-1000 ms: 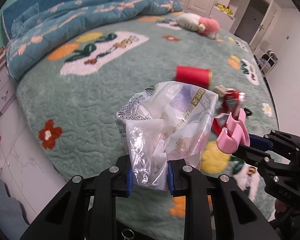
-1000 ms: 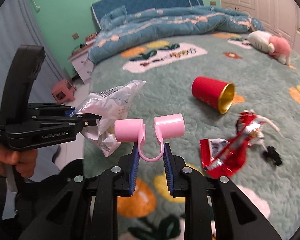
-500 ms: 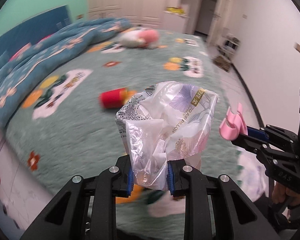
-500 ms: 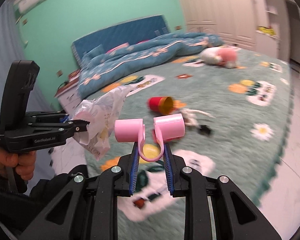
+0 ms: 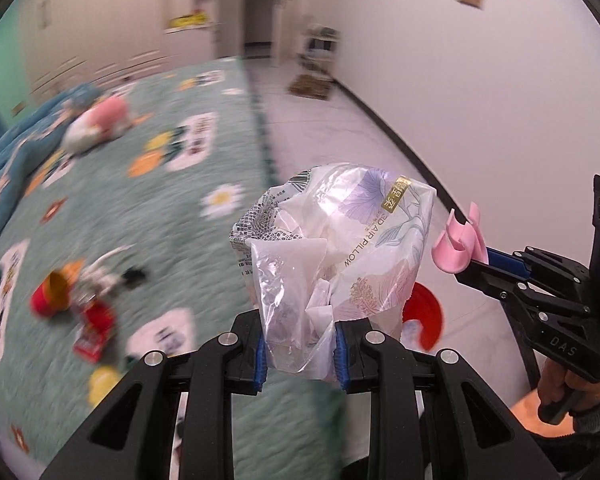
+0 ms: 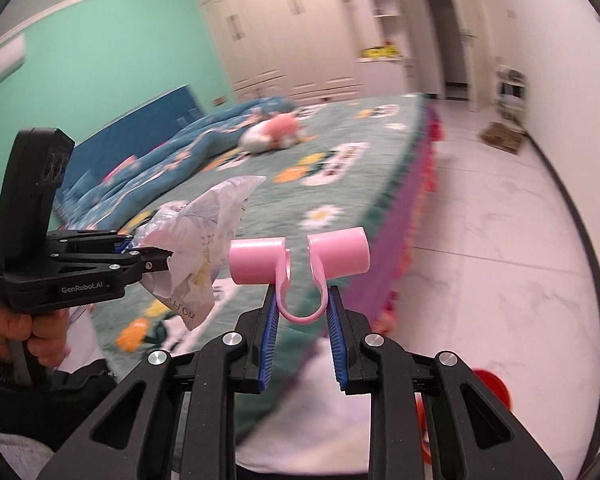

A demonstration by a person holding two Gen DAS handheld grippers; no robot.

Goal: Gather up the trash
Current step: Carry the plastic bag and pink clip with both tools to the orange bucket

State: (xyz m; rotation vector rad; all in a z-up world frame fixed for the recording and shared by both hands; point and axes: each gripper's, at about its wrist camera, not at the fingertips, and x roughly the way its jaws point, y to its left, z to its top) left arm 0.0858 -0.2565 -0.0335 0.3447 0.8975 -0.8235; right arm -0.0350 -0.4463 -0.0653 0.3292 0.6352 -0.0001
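Note:
My left gripper (image 5: 299, 350) is shut on a crumpled clear plastic pillow bag (image 5: 340, 248), held up in the air; the gripper (image 6: 162, 260) and the bag (image 6: 204, 248) also show in the right wrist view. My right gripper (image 6: 301, 344) is shut on a pink plastic clip (image 6: 299, 258), which also shows at the right of the left wrist view (image 5: 458, 246). A red paper cup (image 5: 50, 294) and a red snack wrapper (image 5: 94, 330) lie on the green bed cover (image 5: 148, 240), blurred. A red bin rim (image 5: 424, 316) shows on the floor below the bag, and at the lower right of the right wrist view (image 6: 494, 390).
A pink and white plush toy (image 6: 272, 132) lies far back on the bed beside a blue quilt (image 6: 188, 152). White tiled floor (image 6: 500, 240) runs along the bed's right edge to a doorway (image 6: 444, 36). Wardrobes (image 6: 300, 32) line the back wall.
Both grippers have swung right, away from the bed's middle toward its edge and the floor. The cup and wrapper moved to the left of view. The red bin rim came into view.

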